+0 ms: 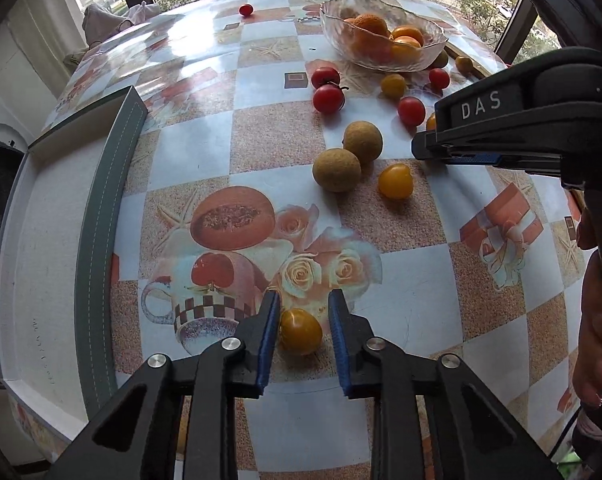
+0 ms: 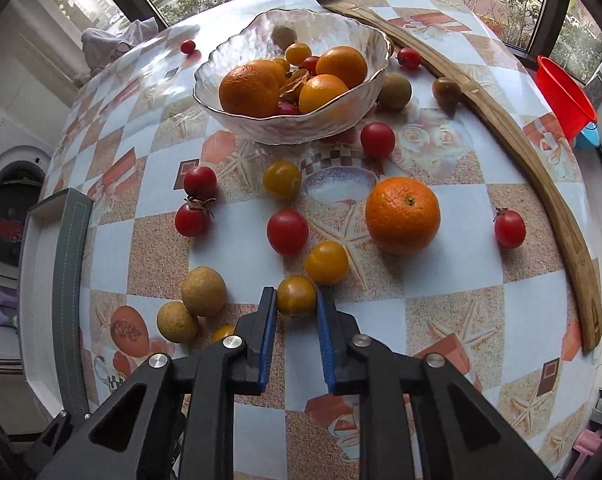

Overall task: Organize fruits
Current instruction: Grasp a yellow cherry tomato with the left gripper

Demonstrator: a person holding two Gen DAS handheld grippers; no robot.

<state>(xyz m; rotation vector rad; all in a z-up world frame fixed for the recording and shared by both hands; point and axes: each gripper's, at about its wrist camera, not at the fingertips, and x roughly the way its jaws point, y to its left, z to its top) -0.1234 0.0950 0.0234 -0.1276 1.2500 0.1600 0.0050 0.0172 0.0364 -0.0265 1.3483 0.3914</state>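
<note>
My left gripper (image 1: 304, 304) is open around a yellow tomato (image 1: 301, 331) that rests on the table, with a gap on its right side. My right gripper (image 2: 297, 294) has its pads against both sides of another yellow tomato (image 2: 296, 295) on the table; it also shows in the left wrist view (image 1: 425, 146) from the side. A glass bowl (image 2: 237, 76) holds oranges and small tomatoes. Red and yellow tomatoes, two brown longans (image 2: 203, 290) and a loose orange (image 2: 402, 214) lie scattered on the table.
A grey-rimmed white box (image 1: 101, 216) lies at the table's left edge. A long wooden tray (image 2: 533, 148) runs along the right side, with a red funnel (image 2: 563, 94) beyond it. A cloth (image 2: 117, 42) sits at the far left corner.
</note>
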